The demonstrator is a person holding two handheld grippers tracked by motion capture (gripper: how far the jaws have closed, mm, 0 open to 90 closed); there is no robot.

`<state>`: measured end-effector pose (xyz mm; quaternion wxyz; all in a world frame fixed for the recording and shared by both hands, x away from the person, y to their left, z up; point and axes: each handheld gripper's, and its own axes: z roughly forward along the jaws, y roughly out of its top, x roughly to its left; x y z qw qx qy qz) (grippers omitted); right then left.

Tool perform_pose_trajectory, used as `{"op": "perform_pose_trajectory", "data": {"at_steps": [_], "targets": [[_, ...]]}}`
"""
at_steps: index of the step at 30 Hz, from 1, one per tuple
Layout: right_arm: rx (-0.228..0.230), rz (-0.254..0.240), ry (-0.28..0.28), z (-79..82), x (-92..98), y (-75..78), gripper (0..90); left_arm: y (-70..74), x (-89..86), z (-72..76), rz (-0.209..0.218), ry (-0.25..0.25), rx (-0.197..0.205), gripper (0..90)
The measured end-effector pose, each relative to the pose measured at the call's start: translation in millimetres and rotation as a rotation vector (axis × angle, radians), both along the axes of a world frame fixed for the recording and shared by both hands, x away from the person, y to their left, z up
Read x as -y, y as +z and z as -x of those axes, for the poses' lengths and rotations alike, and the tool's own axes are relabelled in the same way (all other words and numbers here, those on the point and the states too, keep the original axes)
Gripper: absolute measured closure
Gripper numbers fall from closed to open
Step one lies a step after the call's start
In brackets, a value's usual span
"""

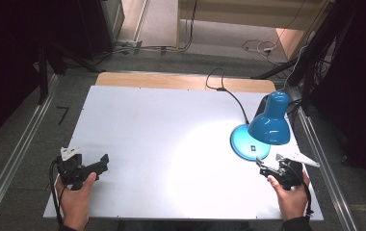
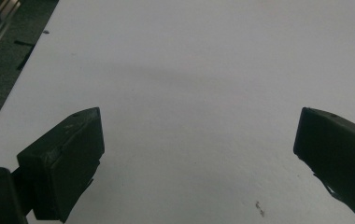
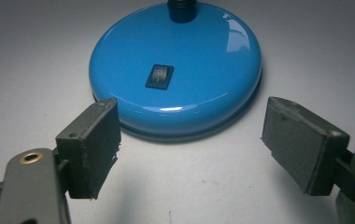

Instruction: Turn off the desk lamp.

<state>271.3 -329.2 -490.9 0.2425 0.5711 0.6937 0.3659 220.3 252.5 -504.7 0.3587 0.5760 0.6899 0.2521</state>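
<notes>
A blue desk lamp stands at the table's right side, its shade (image 1: 270, 120) bent down over its round base (image 1: 246, 147). The base (image 3: 175, 65) carries a small black rocker switch (image 3: 159, 76). My right gripper (image 1: 264, 167) is open just in front of the base, its jaws spread wide with nothing between them; in the right gripper view it (image 3: 189, 140) sits a short way from the base rim. My left gripper (image 1: 101, 163) rests open over bare white table at the front left, and it (image 2: 199, 135) holds nothing.
The lamp's black cord (image 1: 229, 94) runs from the base to the table's far edge. The white tabletop (image 1: 171, 139) lies on a wooden board. Metal rails (image 1: 22, 144) flank the table on both sides, and cables lie on the floor beyond.
</notes>
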Motion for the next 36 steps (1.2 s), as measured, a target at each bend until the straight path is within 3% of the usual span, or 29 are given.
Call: {"op": "perform_pose_trajectory", "data": {"at_steps": [11, 23, 32, 36], "targets": [[0.012, 0.002, 0.009, -4.8, -5.7, 0.6, 23.4, 0.0, -0.2, 0.2, 0.0, 0.0, 0.0, 2.3], [0.019, 0.002, 0.02, -9.9, -10.4, -0.3, 35.8, 0.0, -0.1, 0.1, 0.001, 0.0, 0.0, 2.3], [0.063, -0.014, 0.029, -15.6, -13.5, -0.2, 63.3, -0.2, 0.0, 0.0, 0.001, 0.0, -0.002, 2.3], [0.052, -0.027, 0.039, -21.4, -15.4, -2.6, 79.3, -0.2, -0.4, 0.0, 0.001, 0.0, -0.004, 2.3]]}}
